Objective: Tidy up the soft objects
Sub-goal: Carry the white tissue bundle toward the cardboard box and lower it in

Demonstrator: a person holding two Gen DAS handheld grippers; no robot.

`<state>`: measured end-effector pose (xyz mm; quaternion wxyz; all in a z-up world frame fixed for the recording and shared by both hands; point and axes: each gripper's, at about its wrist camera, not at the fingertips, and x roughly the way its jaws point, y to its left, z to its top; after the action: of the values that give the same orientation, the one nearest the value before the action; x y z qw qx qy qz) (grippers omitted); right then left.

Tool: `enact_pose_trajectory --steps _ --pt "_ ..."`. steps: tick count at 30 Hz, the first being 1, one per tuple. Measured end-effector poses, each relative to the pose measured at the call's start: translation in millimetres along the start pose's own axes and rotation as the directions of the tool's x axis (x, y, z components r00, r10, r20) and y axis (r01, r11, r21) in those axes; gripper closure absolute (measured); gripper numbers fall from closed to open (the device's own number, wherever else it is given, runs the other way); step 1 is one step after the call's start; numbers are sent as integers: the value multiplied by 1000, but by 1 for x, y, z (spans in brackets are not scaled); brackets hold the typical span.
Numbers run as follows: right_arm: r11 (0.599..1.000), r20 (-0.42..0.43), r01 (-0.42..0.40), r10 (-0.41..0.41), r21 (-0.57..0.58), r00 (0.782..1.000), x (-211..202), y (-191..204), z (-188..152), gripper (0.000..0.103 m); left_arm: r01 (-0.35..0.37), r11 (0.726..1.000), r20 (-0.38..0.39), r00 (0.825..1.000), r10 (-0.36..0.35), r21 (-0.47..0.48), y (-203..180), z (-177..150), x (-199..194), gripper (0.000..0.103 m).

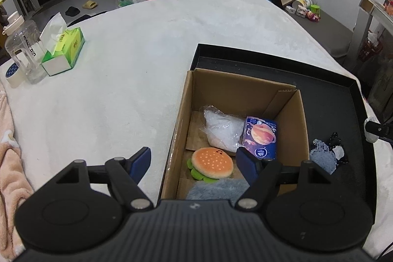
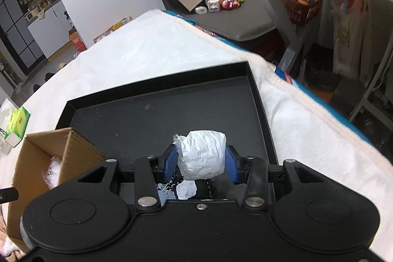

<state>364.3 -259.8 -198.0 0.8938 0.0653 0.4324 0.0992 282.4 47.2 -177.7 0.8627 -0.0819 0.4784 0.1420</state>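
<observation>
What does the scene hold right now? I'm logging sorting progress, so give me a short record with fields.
surface: white blanket
container: cardboard box standing on black tray
in box: burger plush, clear plastic bag, blue tissue pack, grey fluffy item
left gripper: open, empty, above the box
right gripper: shut on white wrapped bundle, above tray
left on tray: lace cloth pile

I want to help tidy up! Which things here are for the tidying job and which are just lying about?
For the job:
cardboard box
burger plushie
tissue pack
white wad in the right tongs
black tray

Just lying about:
green tissue box
water bottle
tape roll
</observation>
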Motion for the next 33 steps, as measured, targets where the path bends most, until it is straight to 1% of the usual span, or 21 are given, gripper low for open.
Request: enact_pose_trajectory --steps 8,15,24,25,30,33 --pt "1000 35 12 -11 -28 999 -26 14 7 62 24 1000 9 1000 -23 -12 13 -2 -6 28" --pt "998 44 16 -13 -58 999 -43 32 8 62 45 999 21 999 -44 -11 22 -8 -8 28" --pt "995 54 12 -7 -102 999 -56 58 5 62 90 996 26 996 -90 -23 34 -16 -5 29" --pt "994 58 9 -3 -107 998 -57 62 5 62 95 995 25 995 -94 -25 36 -17 -4 31" --pt "991 61 12 -3 -137 998 -60 80 2 62 118 992 22 993 -117 -41 45 -23 1 33" --pt "988 57 9 0 -151 998 -61 91 -1 62 129 991 15 992 -128 -47 49 -26 5 37"
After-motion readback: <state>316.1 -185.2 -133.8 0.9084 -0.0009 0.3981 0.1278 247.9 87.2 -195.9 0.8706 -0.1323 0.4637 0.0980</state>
